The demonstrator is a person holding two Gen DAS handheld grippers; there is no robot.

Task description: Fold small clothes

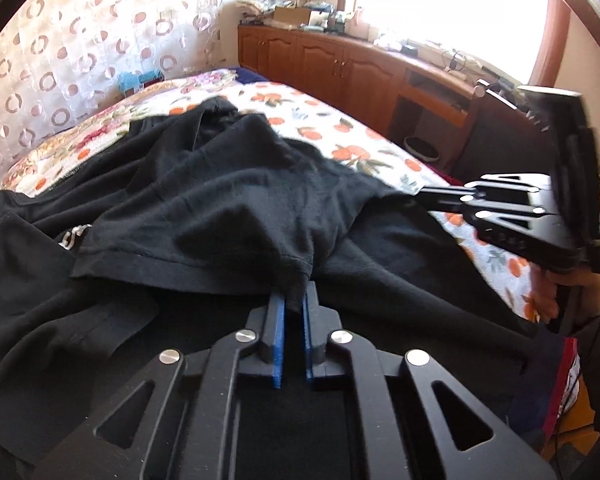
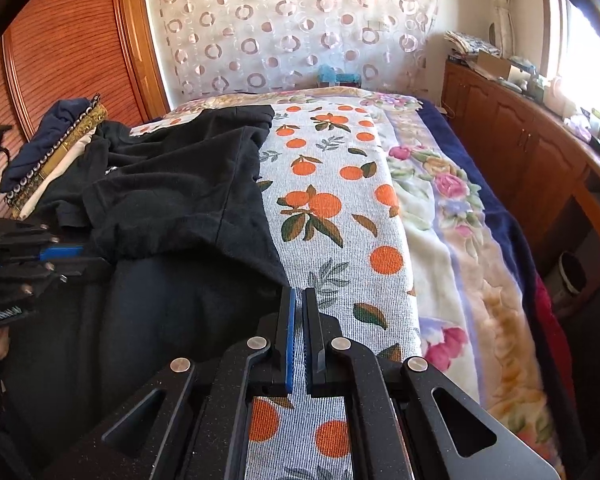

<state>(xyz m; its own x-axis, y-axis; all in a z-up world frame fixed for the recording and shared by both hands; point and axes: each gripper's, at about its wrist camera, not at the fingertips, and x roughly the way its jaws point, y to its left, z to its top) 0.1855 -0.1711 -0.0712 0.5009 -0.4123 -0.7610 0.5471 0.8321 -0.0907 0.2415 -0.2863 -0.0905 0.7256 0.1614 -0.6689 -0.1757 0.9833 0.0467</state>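
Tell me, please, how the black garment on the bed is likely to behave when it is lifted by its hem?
The black garment will probably hang limp: it already lies in soft folds and creases. It looks light, thin knit, so the left gripper, shut on its hem, should raise it easily. The loose part may drag across the orange-print cloth rather than slide cleanly, since both look textured.

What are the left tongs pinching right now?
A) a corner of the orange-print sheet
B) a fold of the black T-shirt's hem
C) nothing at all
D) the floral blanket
B: in the left wrist view the left tongs have their blue pads closed on a bunched bit of hem of the black T-shirt.
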